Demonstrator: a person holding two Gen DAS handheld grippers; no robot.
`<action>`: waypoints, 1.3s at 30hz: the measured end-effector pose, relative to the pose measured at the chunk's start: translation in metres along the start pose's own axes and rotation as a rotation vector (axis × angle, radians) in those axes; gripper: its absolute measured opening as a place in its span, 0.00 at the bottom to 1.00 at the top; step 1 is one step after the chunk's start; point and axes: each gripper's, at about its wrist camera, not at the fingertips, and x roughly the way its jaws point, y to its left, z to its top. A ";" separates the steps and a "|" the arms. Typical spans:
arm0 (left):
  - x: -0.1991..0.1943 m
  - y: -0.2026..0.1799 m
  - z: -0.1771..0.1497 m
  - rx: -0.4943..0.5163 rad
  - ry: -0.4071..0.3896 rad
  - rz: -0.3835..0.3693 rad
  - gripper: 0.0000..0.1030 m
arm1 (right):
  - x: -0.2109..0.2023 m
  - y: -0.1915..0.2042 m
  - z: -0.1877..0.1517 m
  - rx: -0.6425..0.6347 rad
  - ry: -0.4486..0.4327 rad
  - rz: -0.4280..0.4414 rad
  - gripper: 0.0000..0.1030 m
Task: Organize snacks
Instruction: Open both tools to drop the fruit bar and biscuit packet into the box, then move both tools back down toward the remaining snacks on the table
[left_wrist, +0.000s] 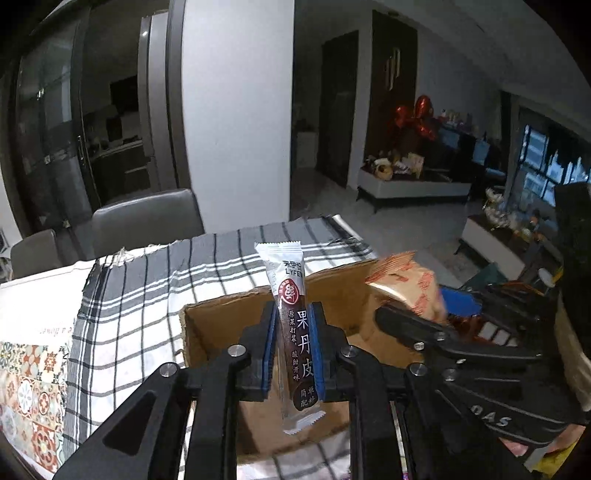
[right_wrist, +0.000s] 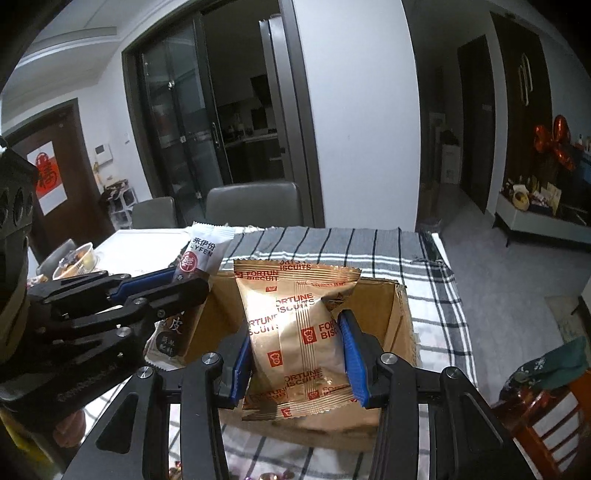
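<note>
My left gripper (left_wrist: 294, 325) is shut on a long fruit-leather stick pack (left_wrist: 293, 332), white at the top and dark brown below, held upright over the open cardboard box (left_wrist: 218, 325). The same stick pack (right_wrist: 201, 258) shows at the left of the right wrist view, pinched in the left gripper (right_wrist: 184, 282). My right gripper (right_wrist: 295, 341) is shut on a gold Fortune Biscuits pack (right_wrist: 295, 332), held over the same cardboard box (right_wrist: 402, 317). That biscuit pack (left_wrist: 410, 284) appears blurred at the right of the left wrist view, in the right gripper (left_wrist: 402, 317).
The box sits on a black-and-white checked cloth (left_wrist: 147, 280) over a table. Grey chairs (right_wrist: 255, 203) stand behind the table. A bowl of food (right_wrist: 75, 258) sits at the far left. A patterned mat (left_wrist: 29, 387) lies left of the cloth. A wooden chair (right_wrist: 546, 417) stands at right.
</note>
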 end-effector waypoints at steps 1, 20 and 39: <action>0.002 0.001 -0.002 -0.001 0.002 0.000 0.27 | 0.004 -0.001 -0.001 0.001 0.009 -0.006 0.45; -0.075 -0.017 -0.042 0.039 -0.104 0.137 0.63 | -0.061 0.009 -0.032 -0.010 -0.078 -0.074 0.61; -0.137 -0.040 -0.115 0.038 -0.102 0.128 0.66 | -0.127 0.043 -0.106 -0.077 -0.111 -0.051 0.61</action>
